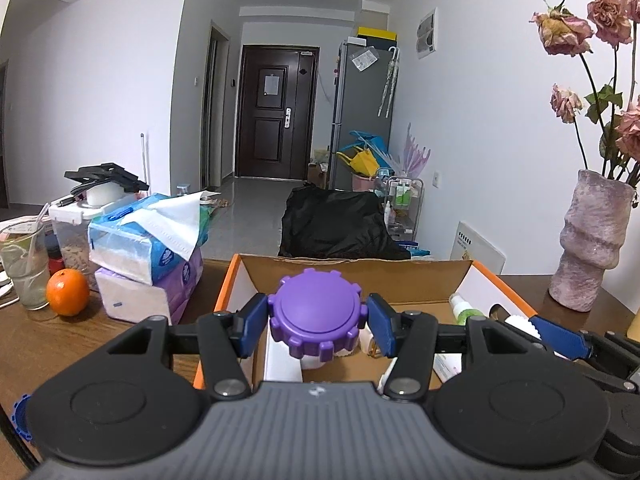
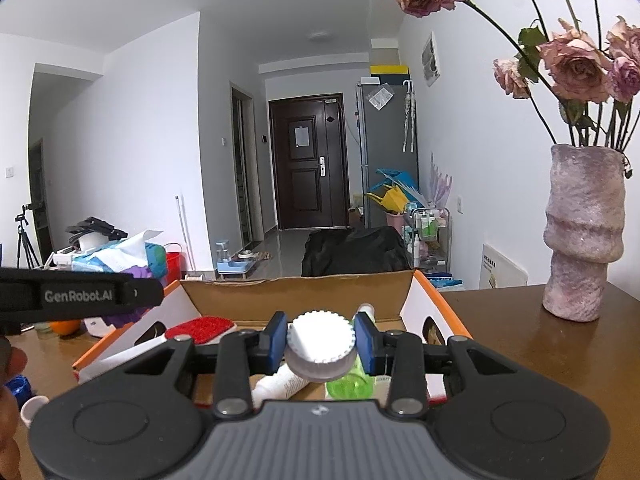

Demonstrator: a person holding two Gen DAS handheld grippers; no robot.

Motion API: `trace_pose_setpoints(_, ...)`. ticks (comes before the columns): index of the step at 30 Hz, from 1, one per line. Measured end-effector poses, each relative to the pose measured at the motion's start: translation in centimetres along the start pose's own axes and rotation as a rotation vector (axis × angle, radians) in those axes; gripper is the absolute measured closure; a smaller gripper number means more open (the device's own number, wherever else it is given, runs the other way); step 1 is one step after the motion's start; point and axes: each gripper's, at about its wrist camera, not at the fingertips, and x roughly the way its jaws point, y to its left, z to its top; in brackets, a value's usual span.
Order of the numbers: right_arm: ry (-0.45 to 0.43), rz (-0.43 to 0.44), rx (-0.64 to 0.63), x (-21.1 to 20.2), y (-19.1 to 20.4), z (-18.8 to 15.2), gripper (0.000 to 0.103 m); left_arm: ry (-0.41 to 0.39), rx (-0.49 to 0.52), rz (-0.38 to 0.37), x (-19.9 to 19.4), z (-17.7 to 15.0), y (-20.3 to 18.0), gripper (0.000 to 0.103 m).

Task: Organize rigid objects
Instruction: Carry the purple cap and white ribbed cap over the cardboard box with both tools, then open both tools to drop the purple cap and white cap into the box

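Both grippers grip bottles by the cap over the box (image 1: 236,280): left gripper (image 1: 317,322) clamps the purple cap (image 1: 316,312), right gripper (image 2: 321,344) the white cap (image 2: 320,346). Caps may loosen or, seemingly, collide with the green bottle (image 2: 348,386) below.

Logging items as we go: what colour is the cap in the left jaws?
Purple cap, clearest in the left wrist view.

Purple-capped bottle (image 1: 316,320): only the cap shows well, body mostly hidden below it & behind the left gripper's (image 1: 316,322) housing; same for the white-capped bottle (image 2: 320,346) in the right gripper (image 2: 321,342), body out of sight. Cardboard box (image 1: 360,270): near wall & floor covered by the housings, so contents only partly visible. Blue cap (image 1: 20,416) cut off at left edge; label on white tube (image 2: 280,386) too small to read.
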Motion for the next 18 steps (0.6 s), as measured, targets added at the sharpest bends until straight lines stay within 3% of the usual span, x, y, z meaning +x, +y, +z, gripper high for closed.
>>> trace_pose_setpoints(18,0.015,0.014,0.004,4.3,-0.2,1.2,0.068,0.002,0.030,0.021,4.2,1.0,-0.3,0.048)
